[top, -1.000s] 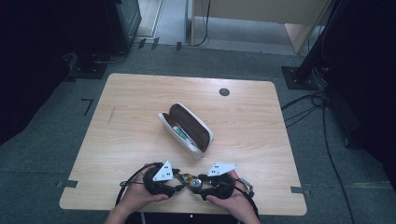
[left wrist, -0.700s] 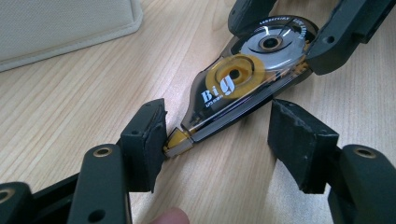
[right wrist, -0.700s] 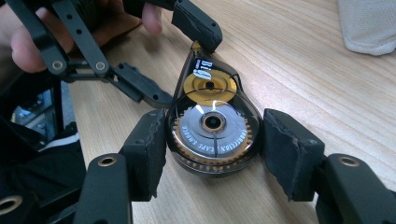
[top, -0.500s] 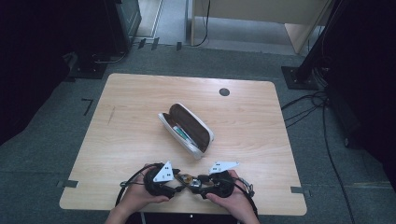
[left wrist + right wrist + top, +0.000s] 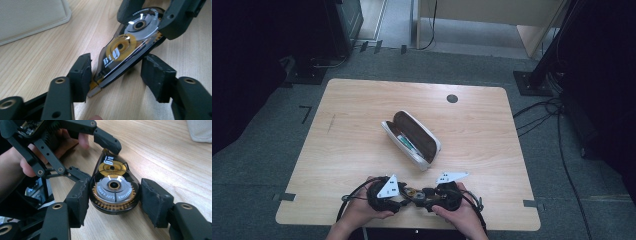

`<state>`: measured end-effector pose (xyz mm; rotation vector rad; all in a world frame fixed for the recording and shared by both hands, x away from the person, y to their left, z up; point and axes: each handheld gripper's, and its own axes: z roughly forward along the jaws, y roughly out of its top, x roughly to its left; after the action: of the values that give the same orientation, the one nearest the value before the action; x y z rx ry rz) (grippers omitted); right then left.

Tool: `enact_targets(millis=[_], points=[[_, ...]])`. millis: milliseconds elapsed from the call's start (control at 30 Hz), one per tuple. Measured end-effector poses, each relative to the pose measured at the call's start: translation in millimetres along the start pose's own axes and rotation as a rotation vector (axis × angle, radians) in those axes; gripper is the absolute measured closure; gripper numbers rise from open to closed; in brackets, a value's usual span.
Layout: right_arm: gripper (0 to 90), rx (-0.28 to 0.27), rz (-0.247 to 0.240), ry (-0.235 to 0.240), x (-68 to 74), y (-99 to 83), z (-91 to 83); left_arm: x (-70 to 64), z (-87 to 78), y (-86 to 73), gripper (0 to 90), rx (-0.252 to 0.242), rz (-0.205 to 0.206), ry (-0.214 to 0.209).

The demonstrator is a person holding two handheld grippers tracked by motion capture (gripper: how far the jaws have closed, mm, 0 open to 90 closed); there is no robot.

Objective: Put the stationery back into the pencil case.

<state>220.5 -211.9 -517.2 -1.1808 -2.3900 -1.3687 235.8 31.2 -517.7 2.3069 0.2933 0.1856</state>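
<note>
Two hand-held grippers meet at the near edge of the counter (image 5: 362, 115), one in each of the person's hands, nose to nose over a single tape dispenser (image 5: 414, 191). The left hand-held gripper (image 5: 117, 75) has its jaws spread around the dispenser's narrow tip end: the left pad (image 5: 81, 75) is touching or almost touching the tip, the right pad stands clear of the body, so nothing is clamped there. The right hand-held gripper (image 5: 113, 200) brackets the round end; its left pad (image 5: 80, 200) presses on the casing and the right pad sits just beside it, and I cannot tell whether it truly grips.

One dispenser lies flat on the wood, clear smoky shell, two wheels inside: a yellow one and a silver one ringed with orange teeth. White lettering on the shell reads "Big", with small print beneath too fine to read; the silver wheel carries curved lettering that looks like "CORRECTION TAPE".

One white case (image 5: 412, 139) lies open mid-counter, well apart, brown lining up, something greenish inside. One dark round grommet (image 5: 452, 98) sits near the far edge.
</note>
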Motion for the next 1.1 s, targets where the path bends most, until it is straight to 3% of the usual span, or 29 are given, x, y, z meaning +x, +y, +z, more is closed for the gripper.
enact_targets(millis=[200, 300, 367, 567, 667, 767, 1100], points=[[41.1, -0.030, -0.004, 0.010, -0.1, 1.8, -4.1, -1.2, -1.1, -0.2, 57.5, -0.006, 0.015, -0.019], [40.5, -0.056, -0.046, 0.000, 0.1, 1.9, -6.2, -2.4, -2.1, -0.2, 64.5, -0.004, 0.042, -0.031], [42.9, -0.070, -0.086, -0.014, 2.3, 2.2, -8.0, -4.2, -2.6, -0.5, 77.5, -0.005, 0.070, -0.037], [45.7, -0.069, -0.171, -0.041, 4.4, 0.9, -6.4, -1.1, -3.7, -2.2, 79.0, -0.008, 0.059, -0.083], [46.2, -0.082, -0.195, -0.030, 5.2, 0.8, -6.5, 0.0, -3.9, -2.6, 79.2, -0.008, 0.059, -0.117], [47.2, -0.103, -0.225, -0.013, 5.3, 1.3, -6.2, -0.1, -3.5, -2.8, 79.1, -0.013, 0.059, -0.125], [53.5, -0.091, -0.345, -0.009, 2.5, -2.5, -4.4, 4.0, -3.7, -3.8, 78.9, -0.015, 0.045, -0.155]])
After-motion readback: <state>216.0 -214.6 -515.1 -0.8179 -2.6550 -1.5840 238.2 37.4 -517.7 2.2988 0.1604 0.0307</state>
